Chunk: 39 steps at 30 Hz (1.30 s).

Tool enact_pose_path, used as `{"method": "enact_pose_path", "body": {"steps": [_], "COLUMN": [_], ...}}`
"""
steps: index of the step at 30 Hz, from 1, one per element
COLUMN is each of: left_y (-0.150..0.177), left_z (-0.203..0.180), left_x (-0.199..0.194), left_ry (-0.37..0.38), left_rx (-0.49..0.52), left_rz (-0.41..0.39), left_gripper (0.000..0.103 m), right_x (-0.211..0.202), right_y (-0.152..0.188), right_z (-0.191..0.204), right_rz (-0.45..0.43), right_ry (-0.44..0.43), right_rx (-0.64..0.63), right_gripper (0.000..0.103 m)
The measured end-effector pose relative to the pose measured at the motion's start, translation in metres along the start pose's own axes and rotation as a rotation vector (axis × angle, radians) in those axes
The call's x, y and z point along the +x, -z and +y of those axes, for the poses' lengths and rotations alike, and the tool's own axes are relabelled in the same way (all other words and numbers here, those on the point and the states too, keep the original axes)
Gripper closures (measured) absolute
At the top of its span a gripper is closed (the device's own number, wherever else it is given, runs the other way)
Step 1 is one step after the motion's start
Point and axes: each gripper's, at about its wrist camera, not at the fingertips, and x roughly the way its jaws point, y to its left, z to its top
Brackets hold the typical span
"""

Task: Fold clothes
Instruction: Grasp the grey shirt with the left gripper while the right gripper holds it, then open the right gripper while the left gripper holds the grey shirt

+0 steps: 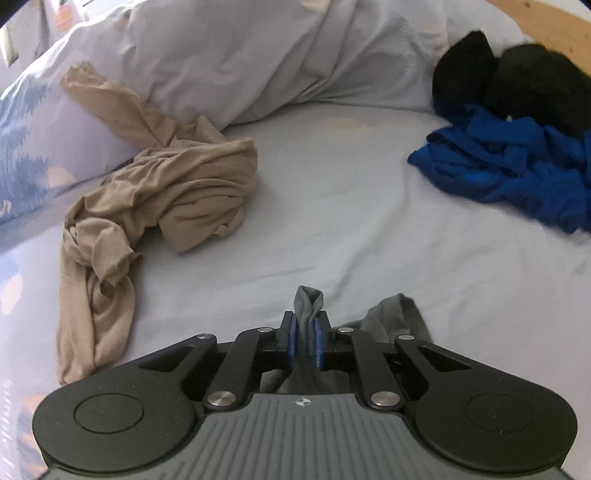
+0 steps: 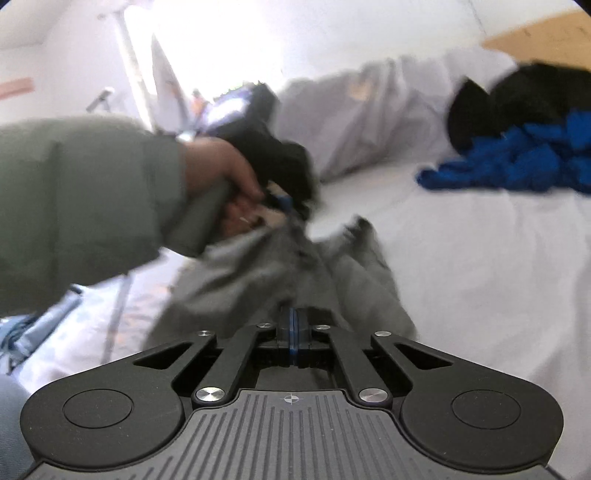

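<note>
A grey garment [image 2: 240,273] lies bunched on the pale bed sheet [image 1: 351,206] between both grippers. In the left wrist view, my left gripper [image 1: 306,321] is shut on a pinched fold of it, which sticks up between the blue pads; more grey cloth [image 1: 395,317] shows just to the right. In the blurred right wrist view, my right gripper [image 2: 293,314] is shut, with the cloth's edge running into its tips. Ahead, a hand [image 2: 218,166] in a green sleeve [image 2: 85,206] holds the left gripper [image 2: 291,206] at the garment's far end.
A crumpled beige garment [image 1: 166,192] lies to the left. A blue garment [image 1: 509,170] and black clothes [image 1: 524,85] are piled at the right. A rumpled pale duvet [image 1: 240,55] runs along the back, below a wooden headboard [image 1: 554,26].
</note>
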Motion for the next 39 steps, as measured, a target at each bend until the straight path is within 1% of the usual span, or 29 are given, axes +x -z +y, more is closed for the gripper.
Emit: {"method": "enact_pose_path", "body": {"steps": [3,4,5,6,7,8,10,11,12,13,14,16,18,20,22,24,25,26,28,29,30,31,32,34,37,39], "left_y": [0.003,0.005,0.006,0.007,0.007,0.008,0.008,0.008,0.009,0.009,0.009,0.009,0.009,0.009,0.009,0.010,0.010,0.010,0.010,0.010,0.010,0.010,0.010,0.010,0.010,0.011], "left_z": [0.000,0.000,0.000,0.001,0.001,0.001,0.001,0.001,0.001,0.001,0.001,0.002,0.003,0.003,0.003,0.004,0.005,0.005,0.005,0.005,0.005,0.006,0.006,0.007,0.008,0.009], "left_x": [0.009,0.012,0.014,0.016,0.016,0.017,0.018,0.019,0.020,0.021,0.022,0.024,0.024,0.025,0.027,0.028,0.029,0.030,0.031,0.031,0.031,0.031,0.032,0.032,0.033,0.034], "left_ry": [-0.014,-0.019,-0.023,-0.021,-0.019,-0.019,-0.019,-0.018,-0.019,-0.020,-0.021,-0.021,-0.016,-0.011,-0.010,-0.009,-0.006,-0.004,0.003,0.006,0.008,0.011,0.014,0.019,0.025,0.027], "left_rx": [0.013,0.015,0.014,0.009,0.007,0.006,0.007,0.009,0.009,0.008,0.007,0.004,0.002,0.007,0.013,0.008,0.004,0.002,0.002,0.002,0.002,0.001,0.001,0.001,0.000,0.002], "left_rz": [0.021,0.026,0.030,0.030,0.030,0.030,0.030,0.031,0.034,0.037,0.040,0.041,0.042,0.042,0.041,0.041,0.042,0.044,0.047,0.047,0.048,0.049,0.050,0.053,0.055,0.056], "left_gripper": [0.090,0.090,0.089,0.089,0.089,0.088,0.088,0.088,0.088,0.088,0.088,0.086,0.086,0.086,0.086,0.086,0.086,0.086,0.086,0.086,0.086,0.086,0.086,0.086,0.085,0.085], "right_x": [0.009,0.012,0.014,0.017,0.020,0.022,0.029,0.033,0.037,0.041,0.039,0.030,0.018,0.009,0.006,0.004,0.003,0.001,-0.001,-0.001,-0.001,0.001,0.004,0.013,0.030,0.039], "right_y": [0.008,0.009,0.010,0.011,0.012,0.012,0.015,0.017,0.019,0.020,0.022,0.021,0.018,0.017,0.016,0.015,0.014,0.013,0.007,0.005,0.003,0.002,0.002,0.002,0.002,0.004], "right_z": [-0.002,-0.001,0.000,0.001,0.000,0.000,0.000,0.003,0.005,0.007,0.012,0.018,0.019,0.010,0.007,0.009,0.007,0.002,-0.006,-0.010,-0.014,-0.017,-0.019,-0.021,-0.023,-0.019], "right_rz": [0.021,0.026,0.030,0.035,0.044,0.051,0.072,0.085,0.097,0.107,0.093,0.081,0.089,0.113,0.115,0.121,0.127,0.119,0.092,0.071,0.052,0.043,0.037,0.036,0.055,0.065], "right_ry": [0.036,0.034,0.031,0.020,0.013,0.010,-0.007,-0.012,-0.016,-0.017,0.009,0.033,0.097,0.113,0.096,0.141,0.157,0.169,0.156,0.129,0.104,0.087,0.069,0.049,0.012,0.023], "right_rx": [-0.032,-0.047,-0.060,-0.057,-0.049,-0.042,-0.033,-0.046,-0.059,-0.073,-0.105,-0.157,-0.168,-0.113,-0.099,-0.124,-0.117,-0.091,-0.033,-0.007,0.018,0.041,0.055,0.063,0.077,0.042], "right_gripper": [0.094,0.087,0.073,0.064,0.052,0.049,0.049,0.057,0.070,0.099,0.101,0.101,0.101,0.101,0.101,0.101,0.101,0.099,0.096,0.090,0.081,0.059,0.042,0.036,0.036,0.036]}}
